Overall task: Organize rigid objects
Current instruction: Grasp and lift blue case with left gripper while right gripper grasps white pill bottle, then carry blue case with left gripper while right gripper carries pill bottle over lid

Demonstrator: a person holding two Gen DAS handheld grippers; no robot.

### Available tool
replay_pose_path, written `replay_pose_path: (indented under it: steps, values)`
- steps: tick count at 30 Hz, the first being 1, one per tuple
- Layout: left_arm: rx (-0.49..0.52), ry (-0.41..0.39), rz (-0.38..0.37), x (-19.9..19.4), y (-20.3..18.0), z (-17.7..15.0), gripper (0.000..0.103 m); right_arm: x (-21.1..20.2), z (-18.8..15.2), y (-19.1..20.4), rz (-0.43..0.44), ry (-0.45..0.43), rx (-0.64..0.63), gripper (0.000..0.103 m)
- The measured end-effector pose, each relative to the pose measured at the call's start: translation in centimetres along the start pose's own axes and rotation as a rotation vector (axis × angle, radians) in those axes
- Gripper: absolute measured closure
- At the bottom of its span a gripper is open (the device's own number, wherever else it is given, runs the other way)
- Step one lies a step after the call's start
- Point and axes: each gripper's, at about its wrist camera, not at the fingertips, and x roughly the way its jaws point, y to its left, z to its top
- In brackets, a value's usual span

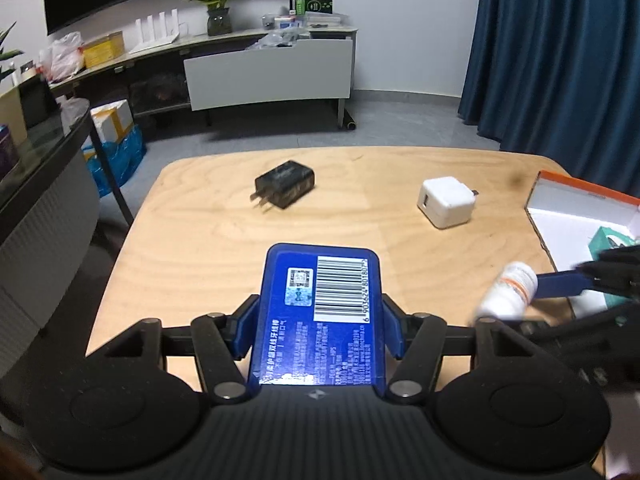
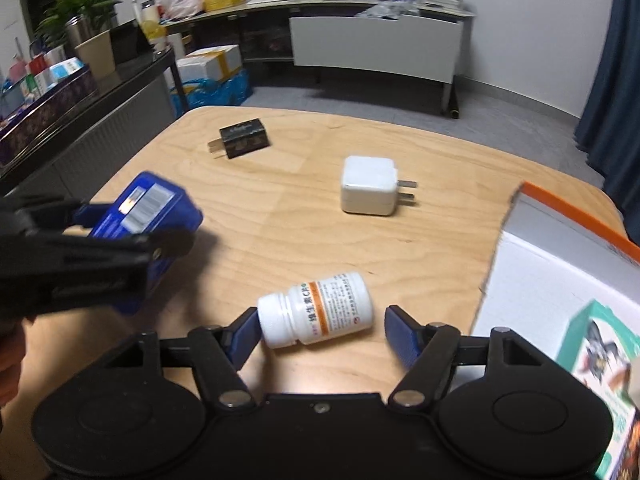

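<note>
My left gripper (image 1: 320, 330) is shut on a blue box with a barcode (image 1: 324, 304) and holds it above the wooden table (image 1: 200, 240); the box also shows in the right wrist view (image 2: 148, 216). My right gripper (image 2: 320, 334) is open around a white pill bottle with an orange band (image 2: 320, 310) that lies on its side on the table; the bottle also shows in the left wrist view (image 1: 508, 292). A black charger (image 1: 286, 190) and a white charger (image 1: 446, 202) lie farther back on the table.
An open white box with an orange rim (image 2: 560, 264) stands at the table's right, with a teal carton (image 2: 600, 356) inside. Beyond the table are a dark counter (image 2: 80, 120) at the left, shelves, a white panel (image 1: 268, 74) and a blue curtain (image 1: 560, 60).
</note>
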Motion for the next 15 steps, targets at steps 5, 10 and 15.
replay_pose_path:
  steps: [5, 10, 15]
  values:
    - [-0.054, -0.009, 0.001, -1.6, 0.3, -0.6, 0.041, -0.8, -0.1, 0.4, -0.006, -0.021, 0.023, 0.032]
    - [-0.083, -0.032, 0.022, -3.4, -0.1, -0.9, 0.041, -3.2, -0.2, 1.3, -0.029, -0.058, 0.028, 0.032]
    - [-0.114, -0.048, 0.052, -5.5, -0.5, -1.2, 0.041, -5.7, -0.7, 2.0, -0.053, -0.086, 0.049, 0.032]
